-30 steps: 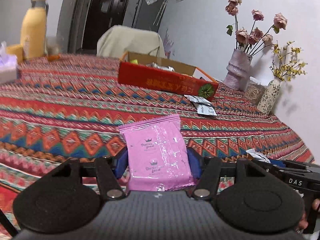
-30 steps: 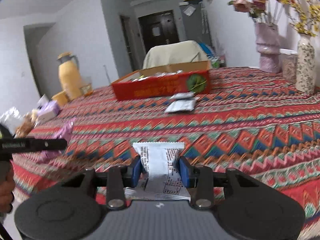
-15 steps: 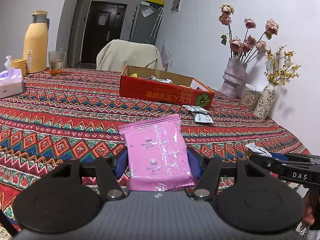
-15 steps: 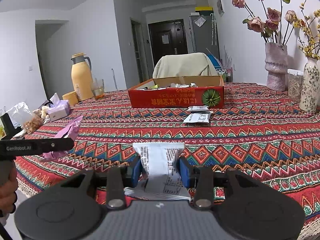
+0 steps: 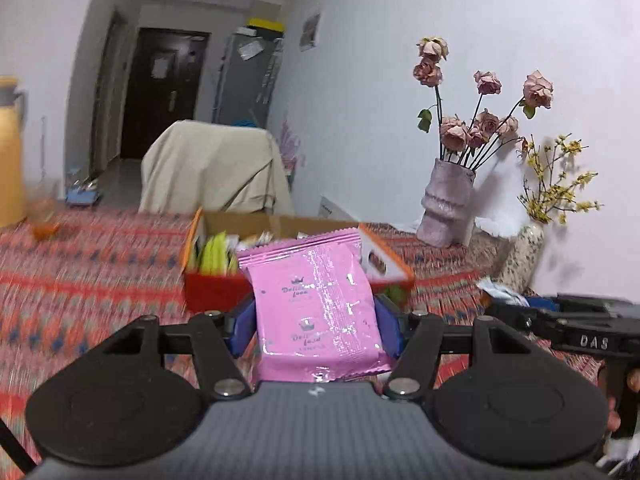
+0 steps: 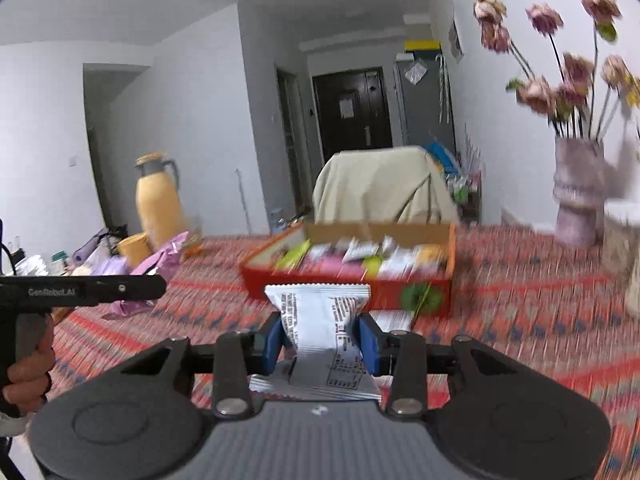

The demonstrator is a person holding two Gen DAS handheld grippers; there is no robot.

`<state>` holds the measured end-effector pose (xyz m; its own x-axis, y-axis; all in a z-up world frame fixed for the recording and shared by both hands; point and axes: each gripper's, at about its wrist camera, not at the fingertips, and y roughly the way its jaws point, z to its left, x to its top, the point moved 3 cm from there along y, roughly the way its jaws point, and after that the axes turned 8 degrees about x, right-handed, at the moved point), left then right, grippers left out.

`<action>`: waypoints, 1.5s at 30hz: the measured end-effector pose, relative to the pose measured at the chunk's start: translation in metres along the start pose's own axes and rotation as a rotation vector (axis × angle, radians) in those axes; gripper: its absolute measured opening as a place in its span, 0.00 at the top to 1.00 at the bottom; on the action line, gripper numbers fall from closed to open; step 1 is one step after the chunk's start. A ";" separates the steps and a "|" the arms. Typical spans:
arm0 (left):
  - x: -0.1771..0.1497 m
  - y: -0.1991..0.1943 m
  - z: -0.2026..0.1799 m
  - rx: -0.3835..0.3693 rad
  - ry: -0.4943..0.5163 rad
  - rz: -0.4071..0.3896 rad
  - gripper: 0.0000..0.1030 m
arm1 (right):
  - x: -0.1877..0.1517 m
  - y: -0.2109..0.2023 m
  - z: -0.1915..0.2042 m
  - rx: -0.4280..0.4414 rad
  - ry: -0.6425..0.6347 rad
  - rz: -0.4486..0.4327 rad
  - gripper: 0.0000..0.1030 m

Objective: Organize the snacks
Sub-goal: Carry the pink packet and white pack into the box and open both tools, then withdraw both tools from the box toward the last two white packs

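My left gripper (image 5: 314, 328) is shut on a pink snack packet (image 5: 314, 300), held upright above the patterned tablecloth. Just beyond it stands the red cardboard box (image 5: 212, 288) with several snack packets inside. My right gripper (image 6: 320, 340) is shut on a white snack packet with black print (image 6: 320, 320), also lifted off the table. The same red box (image 6: 348, 292) lies straight ahead of it, its front wall bearing a green emblem. A white packet (image 6: 394, 320) lies on the cloth in front of the box. The other gripper shows at the edge of each view.
A purple vase of dried roses (image 5: 446, 204) and a speckled vase of yellow sprigs (image 5: 520, 256) stand at the right. A yellow thermos (image 6: 158, 204), a cup and bags sit at the left. A covered chair (image 6: 380, 188) stands behind the table.
Both grippers have risen and moved forward towards the red box, which now looms closer in both views. Each still grips its packet. The picture is blurred by the motion.
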<state>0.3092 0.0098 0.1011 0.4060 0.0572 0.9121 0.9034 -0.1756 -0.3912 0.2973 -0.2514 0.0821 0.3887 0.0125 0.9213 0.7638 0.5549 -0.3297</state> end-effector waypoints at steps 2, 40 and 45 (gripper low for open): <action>0.024 0.033 -0.005 0.003 0.008 0.018 0.40 | 0.027 0.024 -0.018 0.001 -0.007 -0.003 0.61; 0.041 0.111 -0.005 0.067 0.113 0.142 0.16 | 0.098 0.134 -0.079 -0.251 -0.161 0.175 0.10; 0.020 0.031 0.010 0.111 0.114 0.061 0.05 | 0.094 0.063 -0.043 -0.239 -0.225 0.124 0.09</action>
<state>0.3463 0.0150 0.1064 0.4480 -0.0629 0.8918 0.8898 -0.0653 -0.4516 0.4040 -0.2506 0.1386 0.3830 0.2649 0.8850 0.8275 0.3274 -0.4561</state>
